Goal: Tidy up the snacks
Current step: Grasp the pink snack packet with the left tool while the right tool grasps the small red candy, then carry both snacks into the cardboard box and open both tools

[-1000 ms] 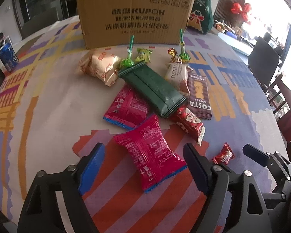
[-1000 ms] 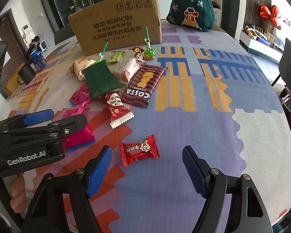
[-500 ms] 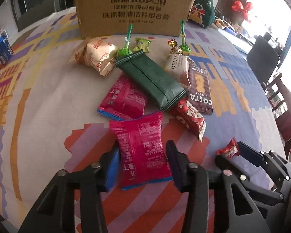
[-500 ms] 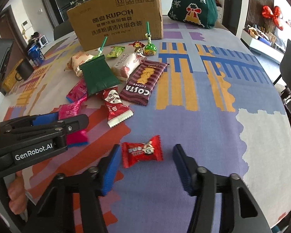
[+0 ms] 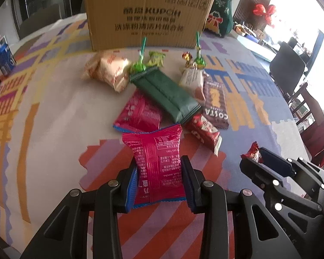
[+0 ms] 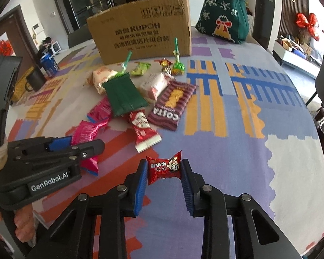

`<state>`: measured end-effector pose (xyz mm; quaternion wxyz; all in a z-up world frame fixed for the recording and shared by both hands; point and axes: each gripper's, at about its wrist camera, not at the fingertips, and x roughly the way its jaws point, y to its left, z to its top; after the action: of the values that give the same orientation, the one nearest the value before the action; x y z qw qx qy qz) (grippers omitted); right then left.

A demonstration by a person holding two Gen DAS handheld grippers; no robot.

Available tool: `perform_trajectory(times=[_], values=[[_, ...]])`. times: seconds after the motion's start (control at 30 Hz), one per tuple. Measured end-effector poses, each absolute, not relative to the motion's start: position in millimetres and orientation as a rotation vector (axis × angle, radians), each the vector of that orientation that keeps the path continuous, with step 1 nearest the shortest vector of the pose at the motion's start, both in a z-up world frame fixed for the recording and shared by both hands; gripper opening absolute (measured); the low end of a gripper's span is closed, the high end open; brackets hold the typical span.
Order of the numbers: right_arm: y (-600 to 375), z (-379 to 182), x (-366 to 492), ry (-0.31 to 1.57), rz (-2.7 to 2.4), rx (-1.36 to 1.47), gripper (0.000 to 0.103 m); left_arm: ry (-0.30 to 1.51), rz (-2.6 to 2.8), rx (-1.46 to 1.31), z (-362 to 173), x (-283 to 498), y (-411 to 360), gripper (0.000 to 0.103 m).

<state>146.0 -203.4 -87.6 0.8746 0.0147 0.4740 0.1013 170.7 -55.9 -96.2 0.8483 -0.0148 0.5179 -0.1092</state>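
Roughly a dozen snacks lie on the patterned tablecloth (image 6: 237,142): two magenta packets, two green lollipops, and one each of green pouch (image 6: 123,95), COSTA bar (image 6: 172,105), red-and-white bar (image 6: 143,129), beige bun packet (image 5: 110,69), pale wrapped cake (image 6: 155,84), small green candy (image 6: 141,68), gold-red candy (image 6: 165,63), small red candy (image 6: 164,168).

Left gripper (image 5: 159,172): jaws closing, blue pads pressed on both sides of the near magenta packet (image 5: 157,161). The second magenta packet (image 5: 140,114) lies just beyond it.

Right gripper (image 6: 163,172): jaws closing, pads touching the small red candy's ends, apart from the pile.

Right wrist view alone shows the candy's printed face, a dark mug (image 6: 35,79) and a blue can (image 6: 49,63); left wrist view shows only a corner of the candy behind the right gripper's finger.

Cardboard box (image 6: 140,36) stands behind the pile, green knitted bag (image 6: 224,19) beside it.
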Motion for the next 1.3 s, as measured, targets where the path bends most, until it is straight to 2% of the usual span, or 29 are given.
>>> perform_trajectory(times=[0.63, 1.3], values=[[-187, -20, 185, 0.797, 0.275, 0.018, 0.032, 0.851, -0.161, 0.059, -27, 195, -33, 0.037], [-163, 58, 267, 0.612, 0.323, 0.0, 0.032, 0.677, -0.144, 0.06, 54, 278, -15, 0.037]])
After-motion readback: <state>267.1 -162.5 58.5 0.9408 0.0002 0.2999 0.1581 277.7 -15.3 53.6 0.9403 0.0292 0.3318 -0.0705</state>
